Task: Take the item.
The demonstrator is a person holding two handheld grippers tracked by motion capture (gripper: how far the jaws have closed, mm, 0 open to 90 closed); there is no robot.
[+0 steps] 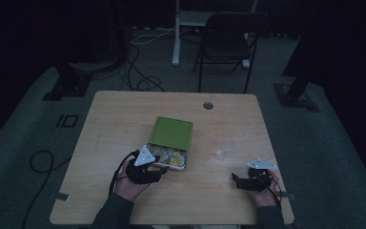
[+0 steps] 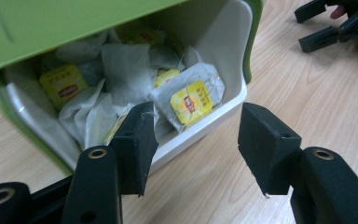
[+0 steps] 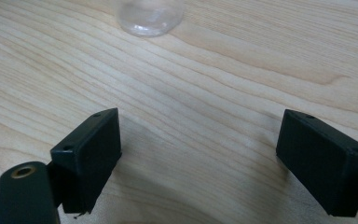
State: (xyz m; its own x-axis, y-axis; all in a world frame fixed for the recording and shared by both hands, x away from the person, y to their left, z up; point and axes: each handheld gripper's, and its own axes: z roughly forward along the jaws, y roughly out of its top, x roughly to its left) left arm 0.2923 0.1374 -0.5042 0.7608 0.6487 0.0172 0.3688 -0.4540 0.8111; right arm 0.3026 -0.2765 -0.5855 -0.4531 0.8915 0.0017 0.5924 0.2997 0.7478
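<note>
A green box (image 1: 171,133) with its lid slid partly back lies mid-table; its white inner tray (image 2: 200,122) holds several tea bags with yellow tags (image 2: 192,102). My left gripper (image 1: 164,168) (image 2: 196,140) is at the tray's near open end, jaws open, one jaw over the tray's rim and the other over bare wood, nothing gripped. My right gripper (image 1: 235,180) (image 3: 198,158) rests at the table's near right, jaws wide open over bare wood. A clear glass (image 1: 221,147) (image 3: 149,16) stands ahead of it.
The wooden table (image 1: 124,124) has a round cable hole (image 1: 208,105) near its far edge. A folding chair (image 1: 226,43) stands on the floor beyond the table, with cables nearby. The right gripper (image 2: 335,25) appears far off in the left gripper view.
</note>
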